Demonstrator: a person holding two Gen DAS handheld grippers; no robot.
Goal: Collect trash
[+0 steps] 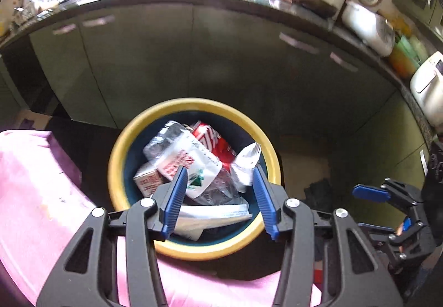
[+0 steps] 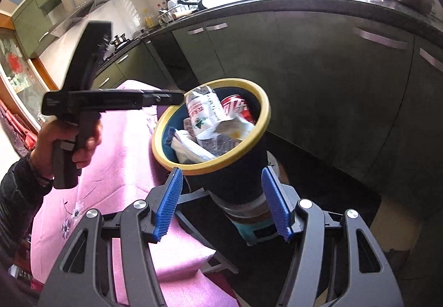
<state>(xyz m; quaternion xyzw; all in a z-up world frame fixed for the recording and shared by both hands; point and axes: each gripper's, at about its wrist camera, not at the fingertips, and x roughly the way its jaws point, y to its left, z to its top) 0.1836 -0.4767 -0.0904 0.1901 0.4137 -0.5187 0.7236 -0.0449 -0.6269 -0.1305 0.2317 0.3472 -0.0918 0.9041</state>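
Round dark bin point(image 1: 191, 250) with yellow rim, centre frame, packed with crinkled wrappers point(image 1: 193, 163); left gripper point(image 1: 220, 185) and right gripper point(image 2: 221, 190) both spread, empty; pink cloth point(image 1: 33, 196) lower left.

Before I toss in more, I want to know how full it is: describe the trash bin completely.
The trash bin is round and dark blue, tapering downward, with a yellow rim. It stands upright beside the pink-covered table, seemingly atop another container. Crumpled wrappers, a red package, a small carton and clear plastic fill it nearly to the rim. Neither gripper touches it.
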